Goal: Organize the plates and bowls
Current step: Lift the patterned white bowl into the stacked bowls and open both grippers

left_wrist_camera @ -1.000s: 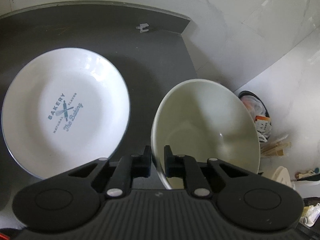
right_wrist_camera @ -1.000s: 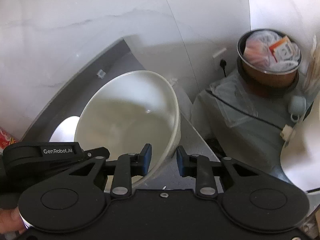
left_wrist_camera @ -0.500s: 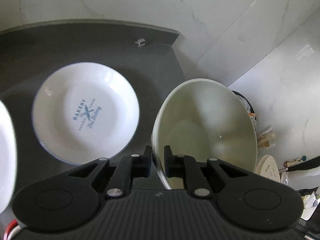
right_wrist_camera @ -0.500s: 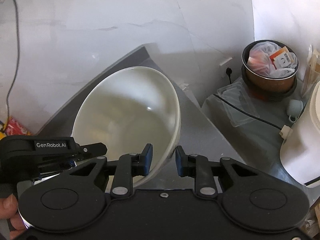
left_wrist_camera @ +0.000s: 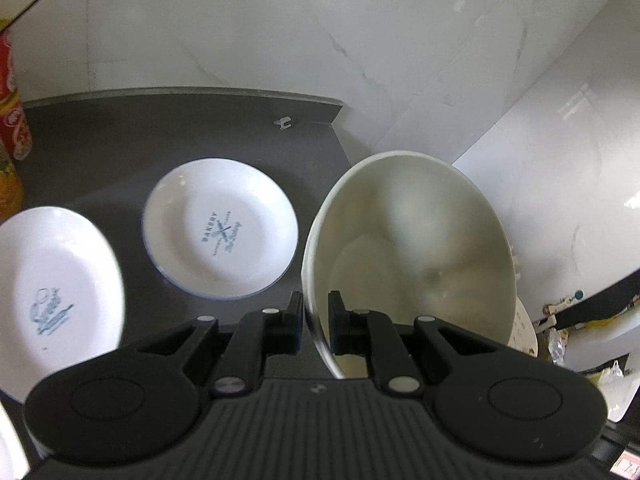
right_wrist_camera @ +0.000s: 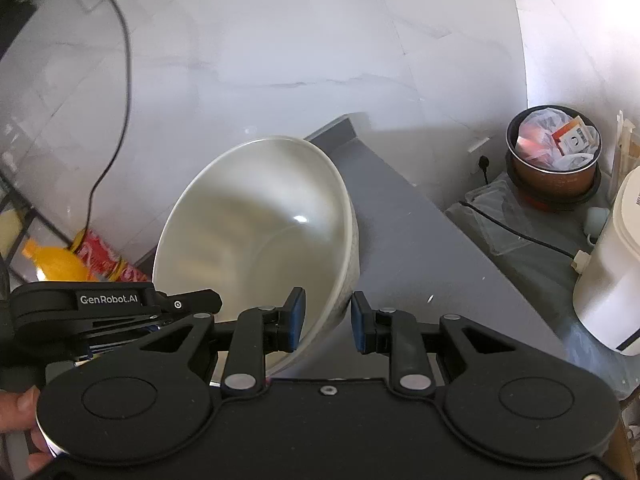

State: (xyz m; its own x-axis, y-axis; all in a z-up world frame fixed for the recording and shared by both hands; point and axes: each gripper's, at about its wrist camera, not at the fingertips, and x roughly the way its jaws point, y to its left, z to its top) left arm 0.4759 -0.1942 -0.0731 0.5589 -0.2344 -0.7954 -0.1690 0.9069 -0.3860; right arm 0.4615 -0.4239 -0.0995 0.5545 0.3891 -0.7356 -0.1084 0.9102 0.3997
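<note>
Nearest the left wrist camera, the left gripper (left_wrist_camera: 314,326) is pinching the near rim of a large cream ceramic bowl (left_wrist_camera: 416,256), one finger inside the wall and one outside, holding it tilted and lifted above the dark grey countertop (left_wrist_camera: 120,140). In the right wrist view, the right gripper (right_wrist_camera: 327,322) is straddling the same bowl's (right_wrist_camera: 256,236) rim, but its jaws are standing apart with a gap on the outer side, so it is not gripping. Beyond, on the counter, a white plate printed "BAKERY" (left_wrist_camera: 220,234) is lying flat, with a second printed plate (left_wrist_camera: 52,292) just beside it at the left. The carrying step appears to be in hand; the next move likely calls for lowering the bowl level to a resting spot before releasing it.
</note>
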